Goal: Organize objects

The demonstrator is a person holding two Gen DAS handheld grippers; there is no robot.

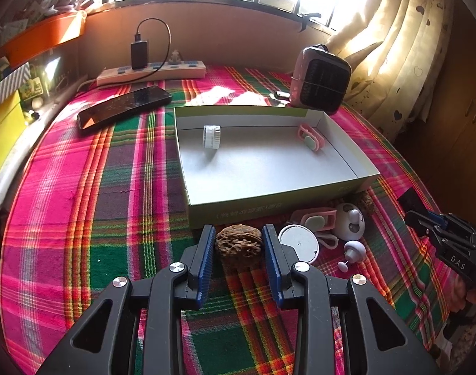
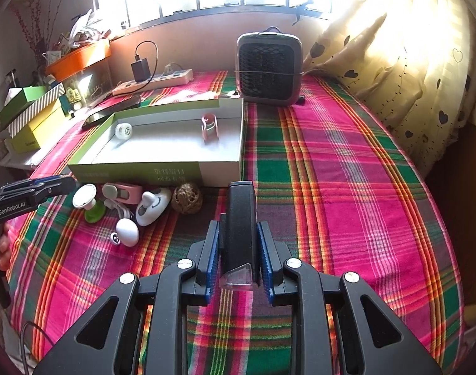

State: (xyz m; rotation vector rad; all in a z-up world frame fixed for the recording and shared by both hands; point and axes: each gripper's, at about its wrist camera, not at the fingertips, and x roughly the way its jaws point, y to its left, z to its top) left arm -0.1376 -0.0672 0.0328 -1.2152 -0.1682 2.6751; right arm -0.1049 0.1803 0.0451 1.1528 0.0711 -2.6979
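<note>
My left gripper (image 1: 239, 234) brackets a brown walnut (image 1: 239, 245) on the plaid cloth, jaws close on both sides of it, just in front of the shallow green box (image 1: 269, 209). The box holds a white tape roll (image 1: 211, 136) and a pink clip (image 1: 311, 137). My right gripper (image 2: 239, 234) is shut on a black rectangular device (image 2: 240, 218) with a clear end, above the cloth right of the box (image 2: 138, 172). Loose items lie by the box: pink clip (image 2: 122, 193), white panda toy (image 2: 152, 207), second walnut (image 2: 186, 198), white egg-shaped piece (image 2: 127, 232).
A phone (image 1: 124, 106) and power strip (image 1: 150, 73) lie behind the box. A small heater (image 2: 269, 68) stands at the back. Stacked boxes (image 2: 32, 115) and an orange tray (image 2: 78, 56) are at left. Curtains (image 2: 409, 62) hang at right.
</note>
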